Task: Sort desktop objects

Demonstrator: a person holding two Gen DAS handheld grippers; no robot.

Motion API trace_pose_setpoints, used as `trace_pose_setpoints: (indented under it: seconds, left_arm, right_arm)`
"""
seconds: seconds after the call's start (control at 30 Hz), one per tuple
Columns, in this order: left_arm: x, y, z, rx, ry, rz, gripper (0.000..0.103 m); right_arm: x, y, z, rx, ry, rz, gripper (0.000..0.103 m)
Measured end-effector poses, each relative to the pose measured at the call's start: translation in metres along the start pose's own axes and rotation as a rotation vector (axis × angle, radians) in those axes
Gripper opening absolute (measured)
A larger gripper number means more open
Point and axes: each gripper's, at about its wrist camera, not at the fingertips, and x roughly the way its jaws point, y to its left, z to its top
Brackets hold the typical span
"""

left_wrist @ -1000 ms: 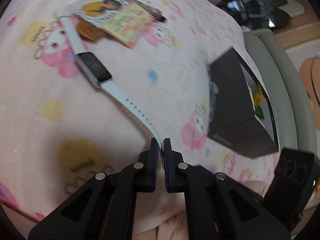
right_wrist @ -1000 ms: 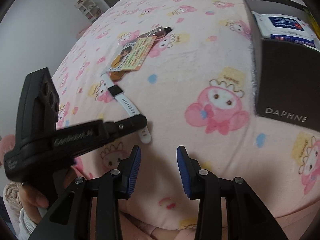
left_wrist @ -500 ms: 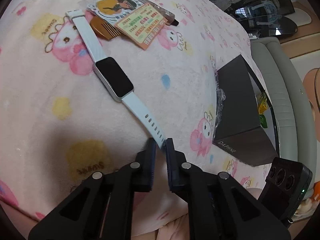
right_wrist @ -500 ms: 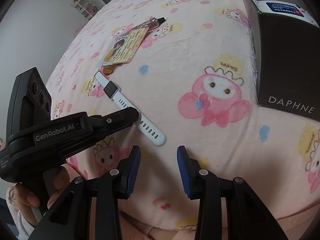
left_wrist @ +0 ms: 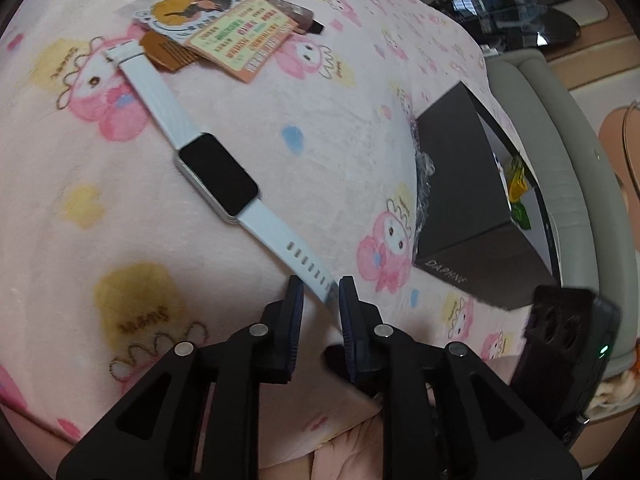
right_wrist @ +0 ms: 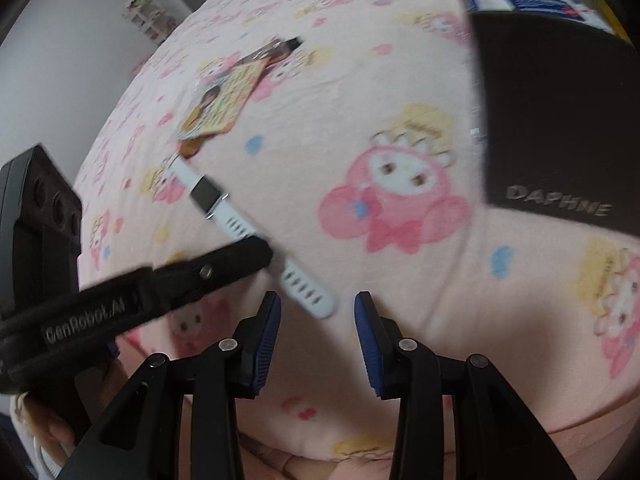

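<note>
A white smartwatch (left_wrist: 218,178) with a black screen lies flat on the pink cartoon blanket (left_wrist: 340,152). My left gripper (left_wrist: 320,294) is open, its jaws apart on either side of the watch's holed strap end. In the right wrist view the watch (right_wrist: 208,196) lies ahead to the left, its strap end just in front of my open, empty right gripper (right_wrist: 316,308). The left gripper's finger (right_wrist: 224,264) lies across the strap. A black DAPHNE box (left_wrist: 464,200) stands to the right; it also shows in the right wrist view (right_wrist: 560,120).
An illustrated card packet (left_wrist: 224,28) lies over a brown comb (left_wrist: 168,50) and a dark sachet (left_wrist: 296,14) beyond the watch. Wet wipes (right_wrist: 520,2) sit in the box. A grey chair edge (left_wrist: 560,160) runs past the box.
My left gripper has opened and let go of the watch strap, which now lies on the blanket. The right gripper has moved closer to the strap end.
</note>
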Motion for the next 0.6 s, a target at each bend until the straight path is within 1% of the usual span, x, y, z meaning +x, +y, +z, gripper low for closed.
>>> trace_pose_setpoints:
  seconds: [0.03, 0.13, 0.17, 0.2, 0.27, 0.33, 0.43, 0.5, 0.6]
  left_arm:
    - [-0.002, 0.003, 0.001, -0.015, -0.013, 0.006, 0.017]
    - [-0.007, 0.01, 0.004, -0.055, -0.048, 0.019, 0.017]
    - [-0.008, 0.011, 0.004, -0.059, -0.05, 0.017, 0.017]
    - [-0.008, 0.011, 0.004, -0.062, -0.053, 0.016, 0.017]
    - [-0.009, 0.013, 0.005, -0.069, -0.058, 0.012, 0.017]
    - [-0.01, 0.014, 0.005, -0.077, -0.062, 0.008, 0.017]
    - [-0.012, 0.015, 0.005, -0.088, -0.07, 0.003, 0.017]
    - [-0.013, 0.016, 0.006, -0.095, -0.078, -0.002, 0.017]
    - [-0.013, 0.021, 0.007, -0.123, -0.073, -0.022, 0.017]
  right_arm:
    - [0.006, 0.0, -0.001, 0.005, 0.013, 0.022, 0.037]
    - [0.013, -0.005, 0.0, 0.014, -0.016, 0.017, 0.037]
    - [0.011, -0.006, 0.001, 0.015, -0.031, 0.013, 0.032]
    - [0.009, -0.006, 0.002, 0.012, -0.045, 0.005, 0.022]
    - [0.003, -0.005, 0.004, -0.014, -0.07, -0.022, 0.016]
    - [-0.001, -0.008, 0.004, 0.002, -0.089, -0.025, 0.008]
    - [-0.01, -0.017, 0.003, 0.048, -0.116, -0.03, 0.006]
    - [-0.014, -0.023, 0.004, 0.077, -0.136, -0.048, 0.005]
    - [-0.017, -0.028, 0.004, 0.093, -0.134, -0.051, 0.005]
